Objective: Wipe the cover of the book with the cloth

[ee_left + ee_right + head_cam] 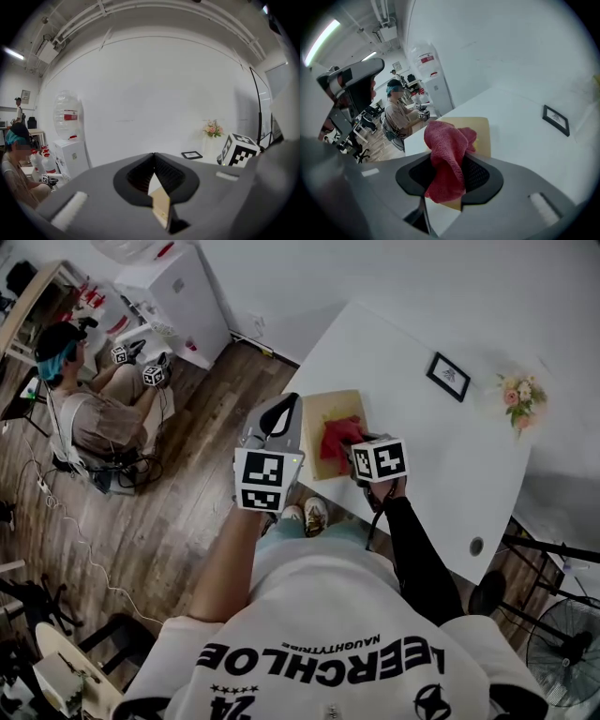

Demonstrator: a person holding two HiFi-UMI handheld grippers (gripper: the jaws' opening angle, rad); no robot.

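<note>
Book, flat tan, knitted red cloth in right tool, seemingly touching

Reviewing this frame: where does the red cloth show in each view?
Head view: cloth at centre, lying on the book.
Left gripper view: not in it.
Right gripper view: cloth at centre, clamped in the right gripper.
Shared landmark: black picture frame.
</note>
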